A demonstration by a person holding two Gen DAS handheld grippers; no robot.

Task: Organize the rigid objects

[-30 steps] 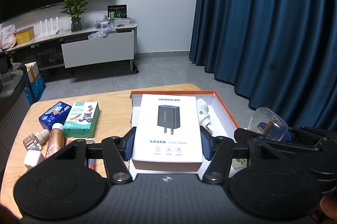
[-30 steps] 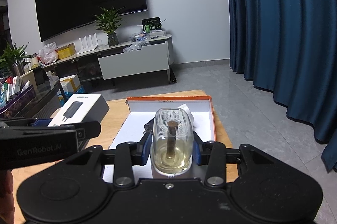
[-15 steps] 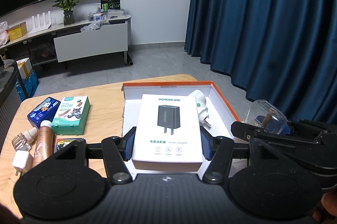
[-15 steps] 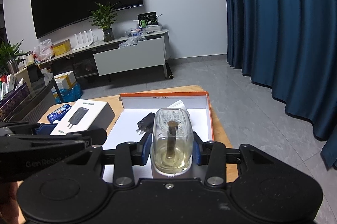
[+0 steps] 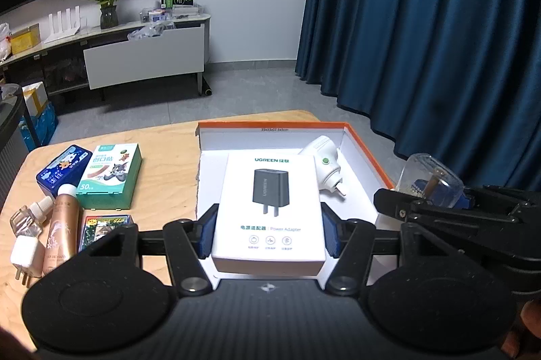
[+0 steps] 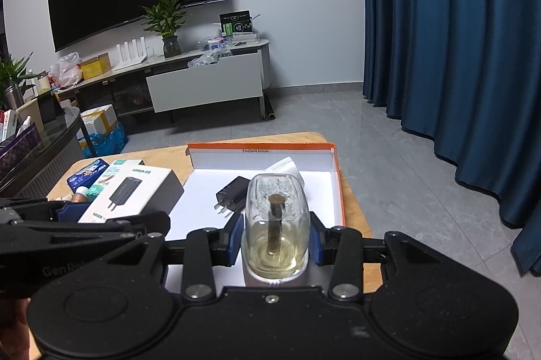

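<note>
Both tools unchanged — left tool (image 5: 268, 235) gripping adapter box (image 5: 268, 208), right tool (image 6: 275, 240) gripping bottle (image 6: 277, 224)

My right gripper (image 6: 275, 236) clamped on clear glass bottle with brown wick and pale yellow liquid (image 6: 276, 218), above white-lined orange-rimmed open box (image 6: 333, 177). Black plug adapter (image 6: 231, 192) lies inside box. My left gripper (image 6: 111, 218) grips white charger carton (image 6: 130, 192) at left.

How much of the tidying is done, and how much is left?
Partly done. A white plug and a black charger already lie in the orange box. The left gripper holds an adapter box and the right gripper a clear bottle, both over it. Small things still wait on the table.
</note>
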